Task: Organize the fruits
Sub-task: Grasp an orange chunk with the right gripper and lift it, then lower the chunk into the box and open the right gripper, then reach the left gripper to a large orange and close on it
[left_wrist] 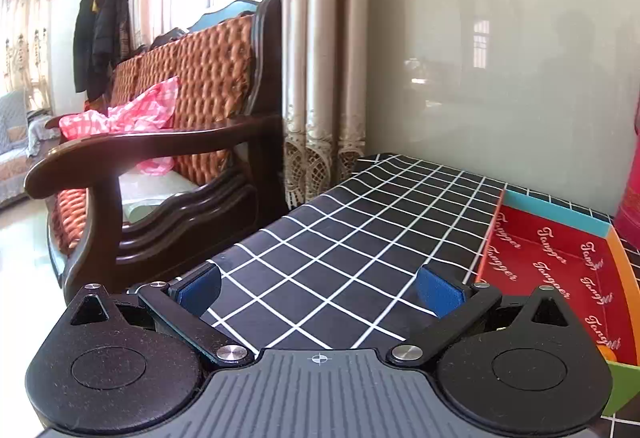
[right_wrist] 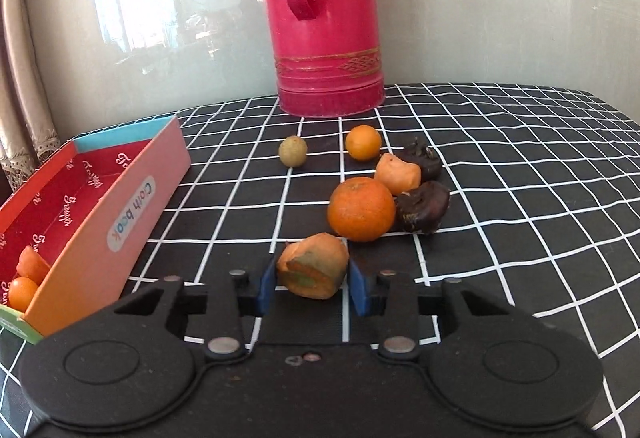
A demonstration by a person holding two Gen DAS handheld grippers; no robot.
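Note:
My right gripper point(right_wrist: 313, 288) is shut on a cut carrot chunk point(right_wrist: 314, 266) that sits on the checked tablecloth, a blue pad against each side. Behind it lie a large orange point(right_wrist: 361, 209), a small orange point(right_wrist: 363, 142), a yellowish round fruit point(right_wrist: 293, 150), another carrot piece point(right_wrist: 398, 173) and two dark brown chestnut-like pieces point(right_wrist: 422, 210). To the left is an open box point(right_wrist: 100, 238) with a red lining, holding a carrot piece point(right_wrist: 32, 264) and a small orange point(right_wrist: 22, 292). My left gripper point(left_wrist: 320, 290) is open over bare cloth, left of the box point(left_wrist: 560, 258).
A tall red thermos jug point(right_wrist: 326, 18) stands at the back by the glossy wall. In the left wrist view a wooden sofa point(left_wrist: 160, 166) with a pink checked cloth stands past the table's left edge, and curtains point(left_wrist: 320, 78) hang behind.

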